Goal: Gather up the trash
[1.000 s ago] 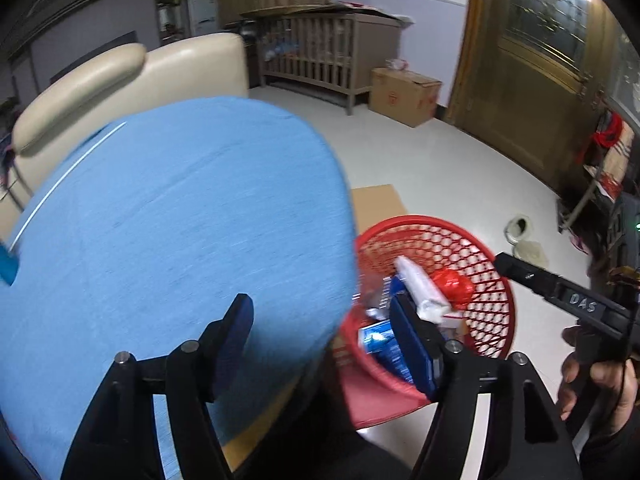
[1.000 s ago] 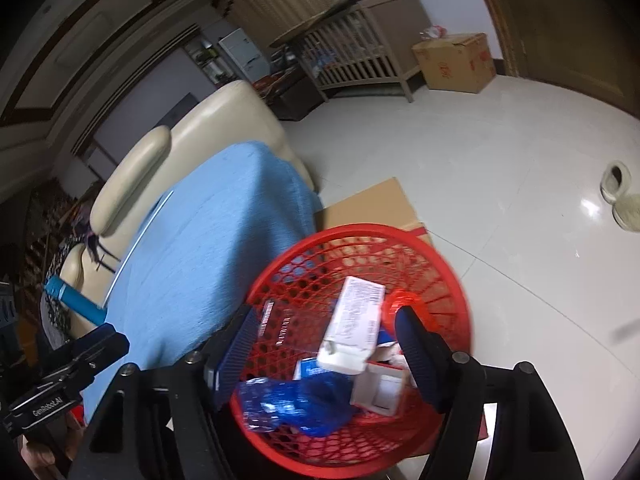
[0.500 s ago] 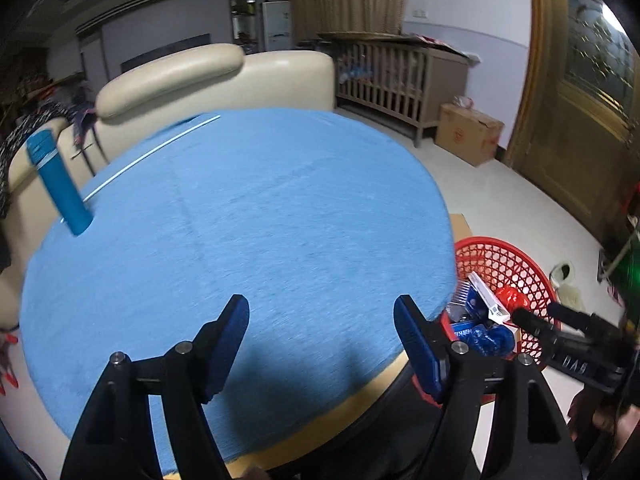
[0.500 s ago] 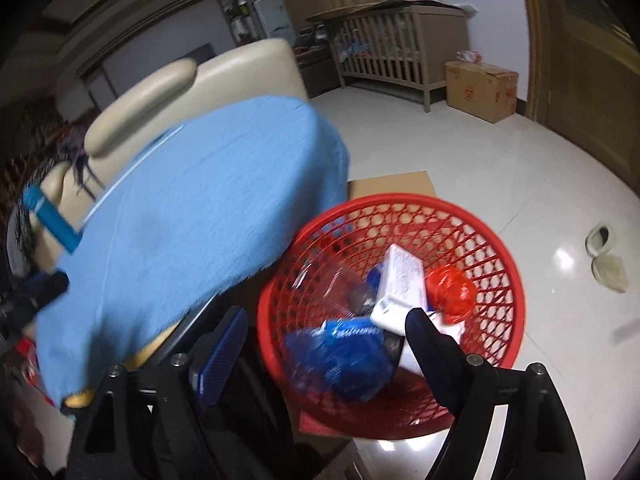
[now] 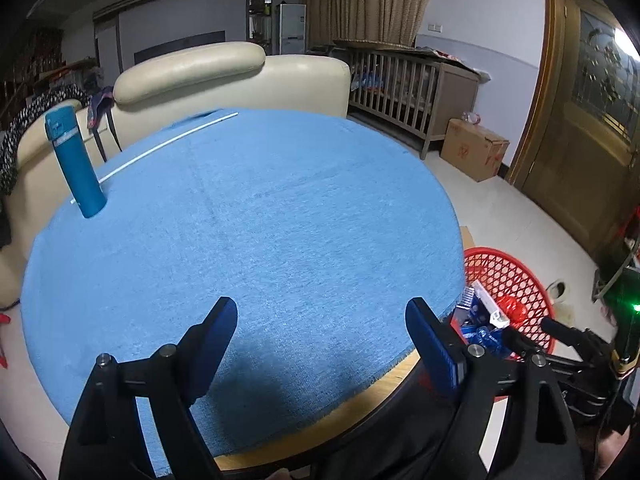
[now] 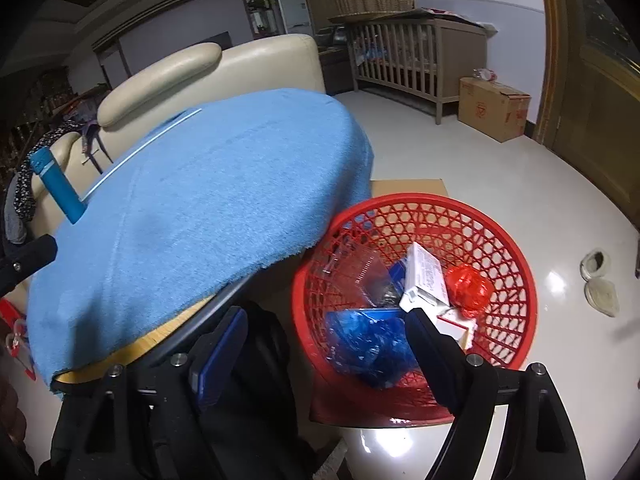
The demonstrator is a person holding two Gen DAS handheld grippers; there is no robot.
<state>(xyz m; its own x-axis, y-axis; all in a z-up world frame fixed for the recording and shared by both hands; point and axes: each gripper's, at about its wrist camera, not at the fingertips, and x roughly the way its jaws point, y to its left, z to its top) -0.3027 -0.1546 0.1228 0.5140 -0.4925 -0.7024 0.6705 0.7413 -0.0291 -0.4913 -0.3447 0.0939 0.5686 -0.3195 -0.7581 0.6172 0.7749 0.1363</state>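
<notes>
A red mesh basket stands on the floor beside the round table and also shows in the left wrist view. It holds a white box, a crumpled red wrapper, a blue plastic bag and clear packaging. My left gripper is open and empty over the near edge of the blue tablecloth. My right gripper is open and empty above the basket's near rim.
A blue bottle stands at the table's far left, with a white straw lying behind it. A cream sofa backs the table. A wooden crib, a cardboard box and slippers are on the floor.
My left gripper has swung from the basket back over the table and levelled out. My right gripper has drawn back and up from the basket; the trash stays inside.
</notes>
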